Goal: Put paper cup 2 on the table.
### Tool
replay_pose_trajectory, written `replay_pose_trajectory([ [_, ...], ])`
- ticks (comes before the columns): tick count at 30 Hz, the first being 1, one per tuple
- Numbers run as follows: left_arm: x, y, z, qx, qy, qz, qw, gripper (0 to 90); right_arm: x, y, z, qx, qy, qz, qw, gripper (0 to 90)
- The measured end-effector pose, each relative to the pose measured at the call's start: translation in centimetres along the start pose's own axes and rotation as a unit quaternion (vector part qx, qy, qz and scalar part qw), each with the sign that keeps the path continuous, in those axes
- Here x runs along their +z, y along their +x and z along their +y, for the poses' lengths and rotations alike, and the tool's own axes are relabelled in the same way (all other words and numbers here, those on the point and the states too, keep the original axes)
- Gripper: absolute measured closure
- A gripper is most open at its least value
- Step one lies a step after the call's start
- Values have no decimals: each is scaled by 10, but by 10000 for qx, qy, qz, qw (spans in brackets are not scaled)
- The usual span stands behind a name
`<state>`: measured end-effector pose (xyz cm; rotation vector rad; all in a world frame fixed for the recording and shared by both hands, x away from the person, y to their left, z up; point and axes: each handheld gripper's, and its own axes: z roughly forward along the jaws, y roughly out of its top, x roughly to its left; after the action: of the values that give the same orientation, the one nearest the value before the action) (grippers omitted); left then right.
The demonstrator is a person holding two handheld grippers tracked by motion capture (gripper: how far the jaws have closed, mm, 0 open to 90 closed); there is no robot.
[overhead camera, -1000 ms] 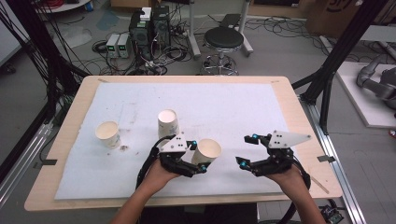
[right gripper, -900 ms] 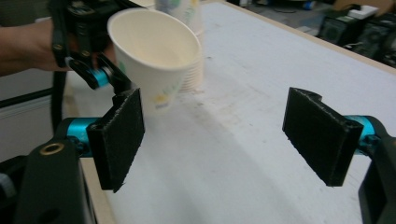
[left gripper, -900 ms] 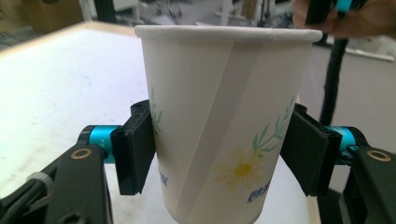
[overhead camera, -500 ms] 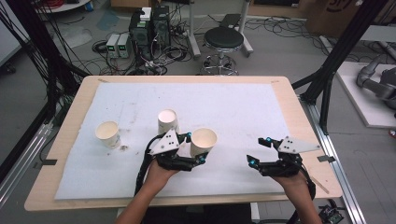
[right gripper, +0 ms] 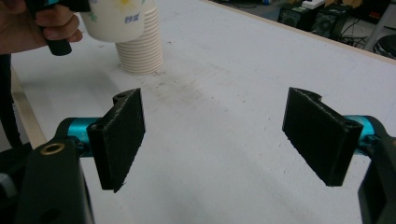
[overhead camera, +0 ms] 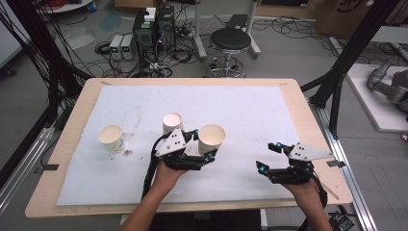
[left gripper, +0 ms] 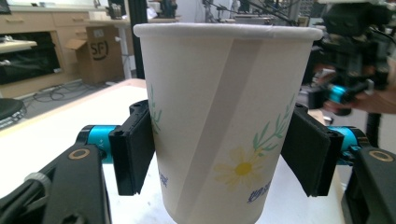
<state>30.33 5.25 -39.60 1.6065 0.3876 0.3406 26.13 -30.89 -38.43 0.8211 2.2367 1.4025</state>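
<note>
1. The left hand-held gripper (overhead camera: 204,144) is holding a paper cup (overhead camera: 211,139) upright near the front middle of the bench (overhead camera: 288,96). In the left gripper view, the black pads (left gripper: 133,154) are sitting against both sides of the cup (left gripper: 224,121), about halfway down its wall.
2. Its jaws have just been easing open slightly with the cup between them; the pads are looking in contact, and the grip seems light.
3. The right hand-held gripper (overhead camera: 269,156) is hovering over bare white mat at the front right, well apart from the cup. Its jaws are standing wide with nothing between them (right gripper: 215,135).
4. A stack of cups (overhead camera: 172,126) is standing just behind the left gripper; in the right gripper view the held cup (right gripper: 116,18) is hanging just above and in front of that stack (right gripper: 140,51). A single cup (overhead camera: 111,138) is standing farther left, near a brownish stain on the mat.
5. Risk, as I am judging it: if the jaws keep loosening, the cup is likely to slip or tilt before it is set down.
6. Risk: squeezing harder is likely to dent the thin wall.
7. Risk: swinging left could be knocking the stack, since the gripper body is sitting close beside it.
</note>
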Motion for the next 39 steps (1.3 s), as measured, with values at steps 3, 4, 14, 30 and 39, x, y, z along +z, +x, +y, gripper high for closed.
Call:
replay_pose_trajectory([
  [3, 10, 4, 2, -46, -84, 38, 9999, 312, -1, -1, -2, 32, 17, -36, 10000, 217],
  [4, 12, 4, 2, -47, -85, 46, 9999, 312, -2, -2, -2, 15, -9, -64, 10000, 216],
  [14, 45, 13, -11, -202, -36, 305, 9993, 312, -9, -3, -6, 89, -72, -151, 9998, 216],
  [30, 97, 20, -44, -383, 859, 442, 9946, 312, -6, -2, -10, 104, -41, -54, 9999, 216],
  [39, 109, 17, -50, -279, 1403, 742, 9869, 312, -6, -2, -9, 76, -37, -31, 10000, 216],
])
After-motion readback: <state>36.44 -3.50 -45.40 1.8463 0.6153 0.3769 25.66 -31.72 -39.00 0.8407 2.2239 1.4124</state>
